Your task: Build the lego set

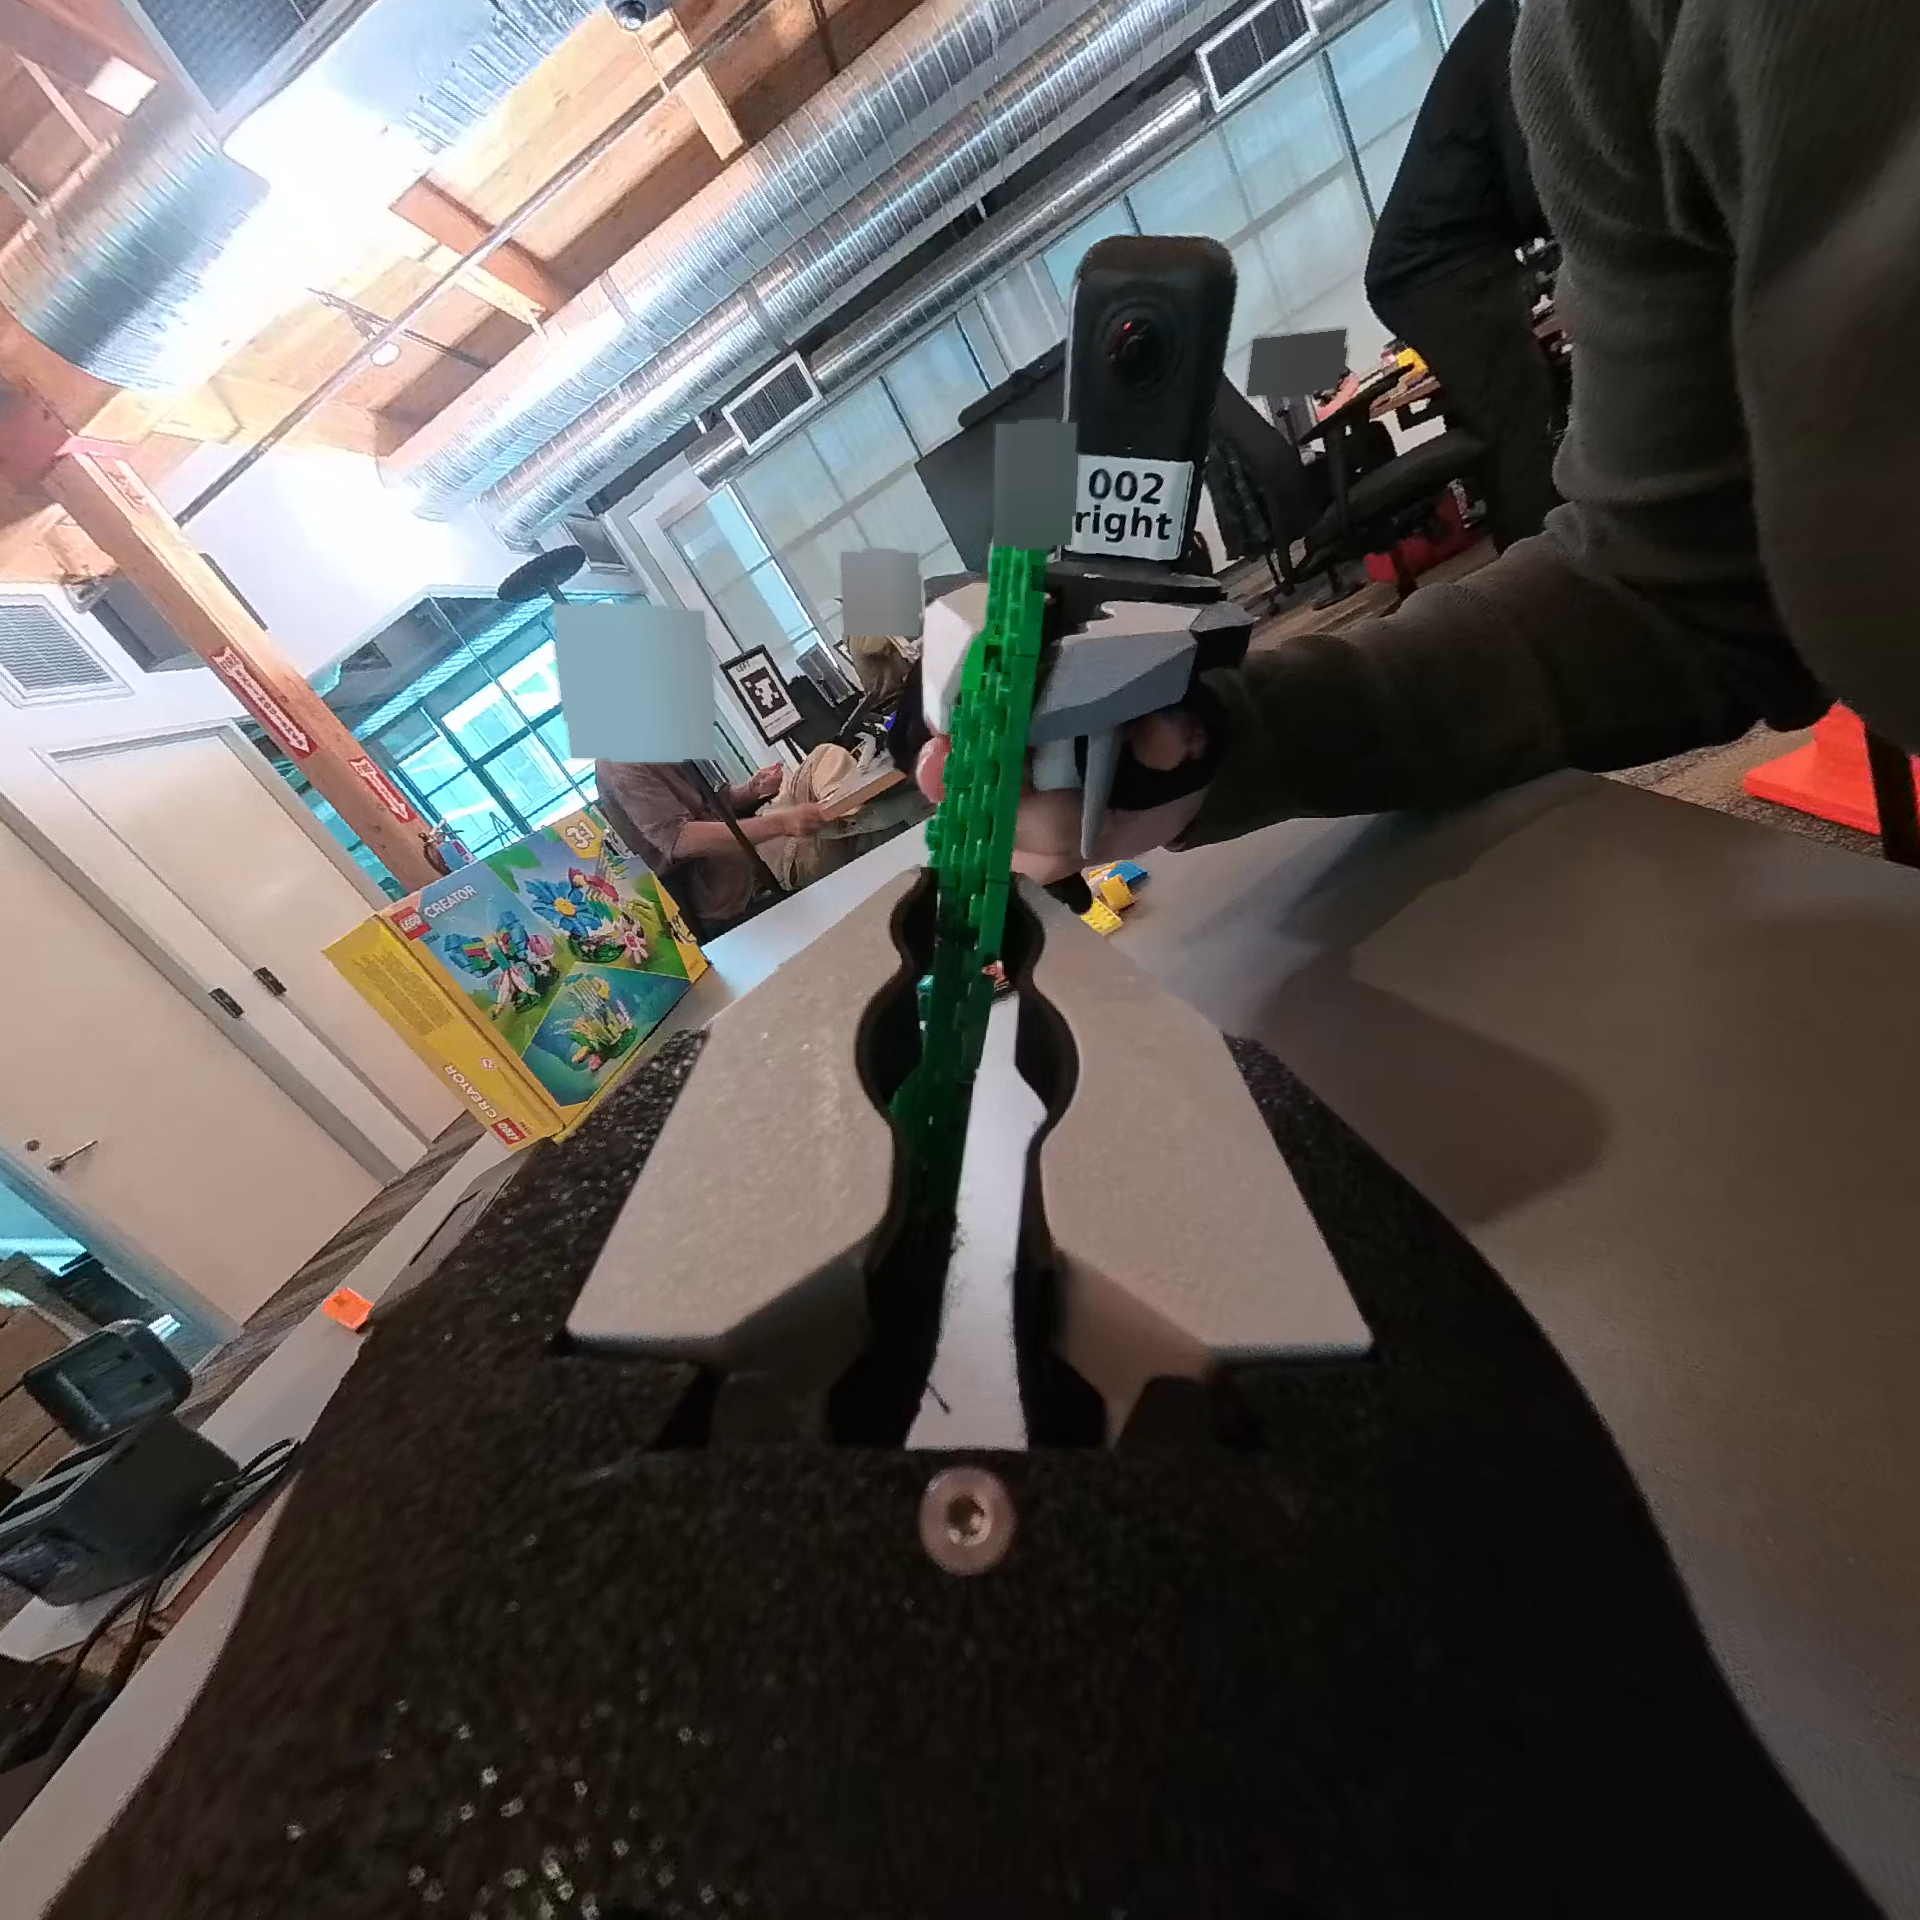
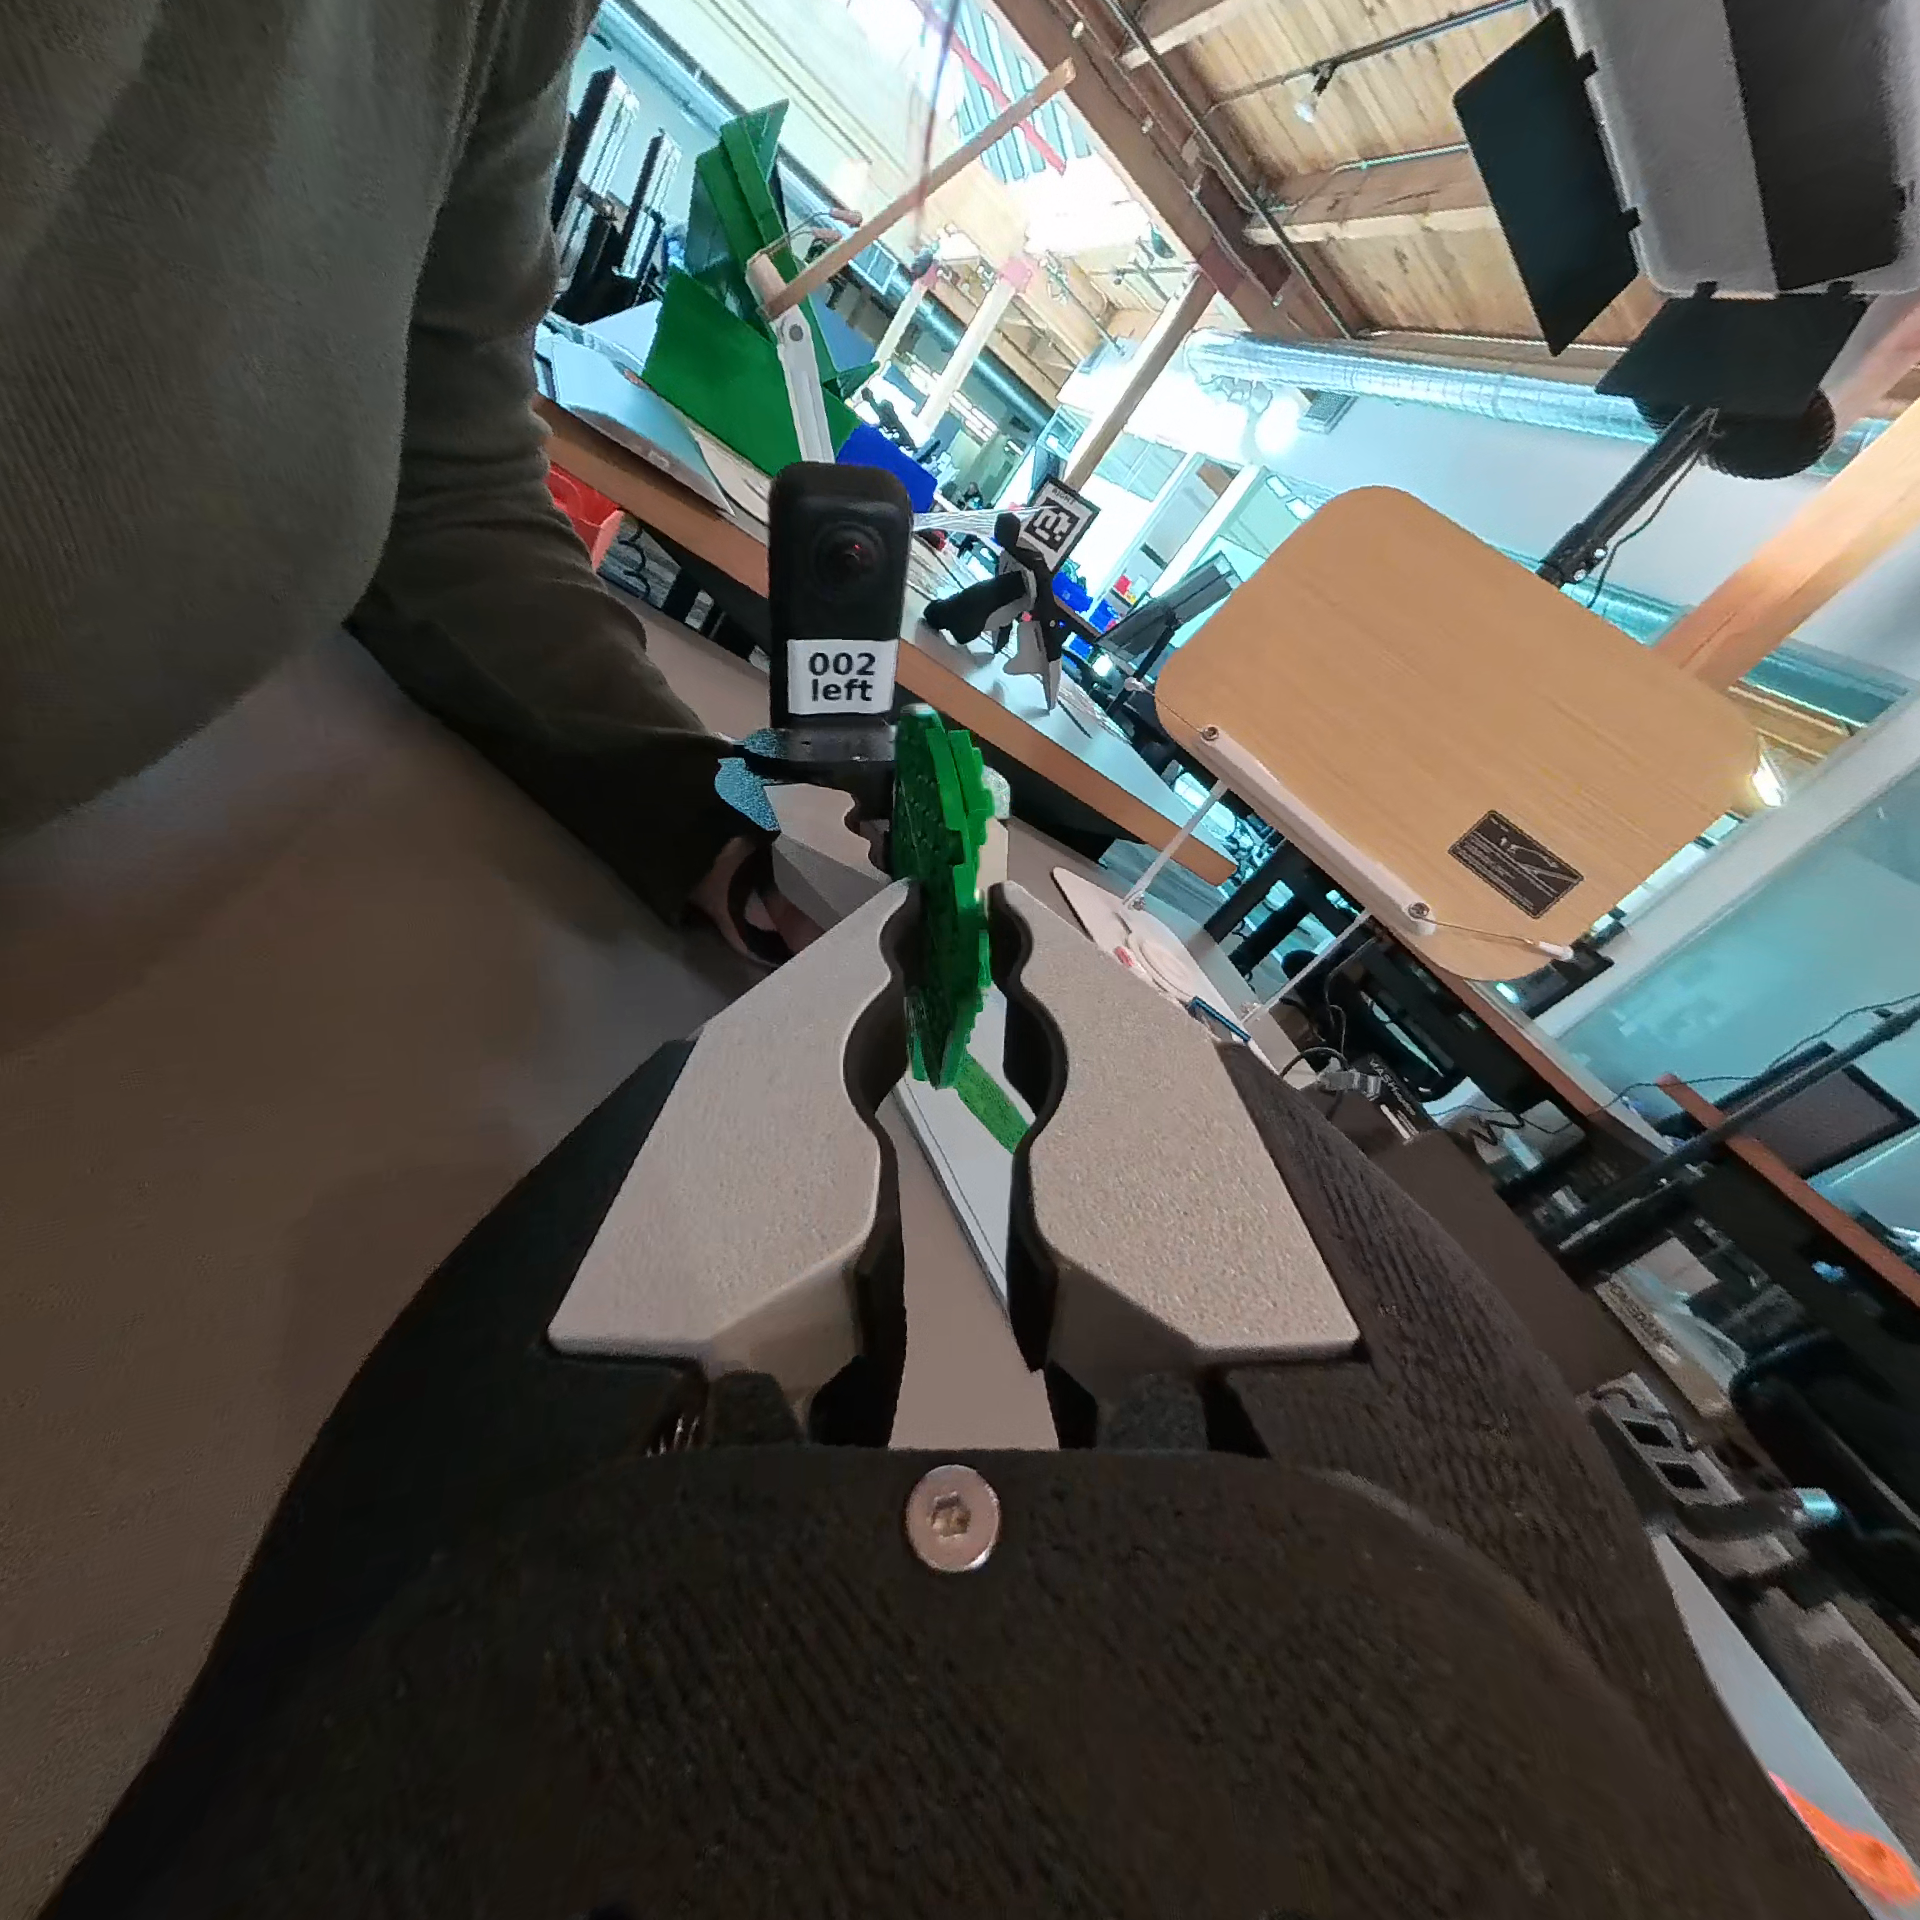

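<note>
I have the flat green studded Lego plate assembly (image 1: 971, 821) edge-on between both, long axis spanning them: left hand-held gripper (image 1: 961, 914) and right hand-held gripper (image 2: 951, 914) each clamped on an end.

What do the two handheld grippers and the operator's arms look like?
Both match: left gripper and right gripper have light grey fingers with scalloped inner edges on rough black bodies, one hex screw in the middle. Each carries a black camera with a white label. The operator wears dark olive knit sleeves.
</note>
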The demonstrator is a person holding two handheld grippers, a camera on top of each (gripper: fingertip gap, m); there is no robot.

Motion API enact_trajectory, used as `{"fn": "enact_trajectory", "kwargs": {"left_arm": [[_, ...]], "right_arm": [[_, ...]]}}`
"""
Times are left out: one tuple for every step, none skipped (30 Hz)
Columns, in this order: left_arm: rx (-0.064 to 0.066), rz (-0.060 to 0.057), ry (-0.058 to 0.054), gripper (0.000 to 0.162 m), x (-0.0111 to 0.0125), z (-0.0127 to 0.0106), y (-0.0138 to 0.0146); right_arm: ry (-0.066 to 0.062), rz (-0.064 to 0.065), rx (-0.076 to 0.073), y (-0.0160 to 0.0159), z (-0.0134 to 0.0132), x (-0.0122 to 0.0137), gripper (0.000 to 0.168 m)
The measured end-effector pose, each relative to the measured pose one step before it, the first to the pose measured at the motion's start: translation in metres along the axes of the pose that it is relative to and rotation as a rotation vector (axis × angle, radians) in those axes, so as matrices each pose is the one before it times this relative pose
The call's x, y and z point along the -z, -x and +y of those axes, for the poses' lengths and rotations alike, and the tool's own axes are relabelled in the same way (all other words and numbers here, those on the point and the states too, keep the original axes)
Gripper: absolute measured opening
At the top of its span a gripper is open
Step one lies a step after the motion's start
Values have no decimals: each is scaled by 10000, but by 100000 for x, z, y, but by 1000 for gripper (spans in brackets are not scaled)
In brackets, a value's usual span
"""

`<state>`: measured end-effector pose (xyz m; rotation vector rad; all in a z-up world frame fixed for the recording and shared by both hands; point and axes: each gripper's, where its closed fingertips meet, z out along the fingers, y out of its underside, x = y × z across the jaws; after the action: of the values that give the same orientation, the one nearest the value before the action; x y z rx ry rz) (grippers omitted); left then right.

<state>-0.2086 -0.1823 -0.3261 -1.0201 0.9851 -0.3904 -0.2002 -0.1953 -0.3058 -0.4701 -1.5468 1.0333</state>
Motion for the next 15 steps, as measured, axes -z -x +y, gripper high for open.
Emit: {"fn": "enact_trajectory", "kwargs": {"left_arm": [[7,36,2,10,-12,6,-54],[37,1,0,10,10,17,27],[78,19,-4,9,19,19,48],[75,47,-22,10,27,-7,-3],[23,28,-17,10,16,-13,-27],[-11,21,-4,10,4,-2,-33],[-33,35,4,10,5,5,-67],[-60,-3,11,10,-9,-5,-37],[-29,7,-6,10,-2,-29,-46],[15,28,-3,10,1,2,-37],[18,-46,11,10,0,24,84],[10,-38,26,10,3,51,67],[-4,-35,42,10,-19,68,52],[-74,-78,86,10,-51,124,73],[-93,-129,71,10,-18,99,147]], "right_arm": [[11,-55,8,36,4,4,10],[2,-25,-18,3,-13,-44,9],[-24,-11,-13,21,-40,-71,9],[-45,-10,5,40,-82,-77,9],[-26,-23,22,75,-77,-57,9],[-1,-59,4,90,-55,-39,8],[11,-90,-40,105,-34,-22,8],[8,-55,-50,43,-25,-4,8],[-9,-49,-128,41,-16,-2,8],[-31,-34,-232,-30,9,-4,8],[-23,51,-256,-176,67,7,8],[-39,21,-248,-120,92,23,9],[-60,45,-84,-111,77,67,9],[-57,103,145,-106,87,87,10],[-10,189,167,-223,94,72,22]]}}
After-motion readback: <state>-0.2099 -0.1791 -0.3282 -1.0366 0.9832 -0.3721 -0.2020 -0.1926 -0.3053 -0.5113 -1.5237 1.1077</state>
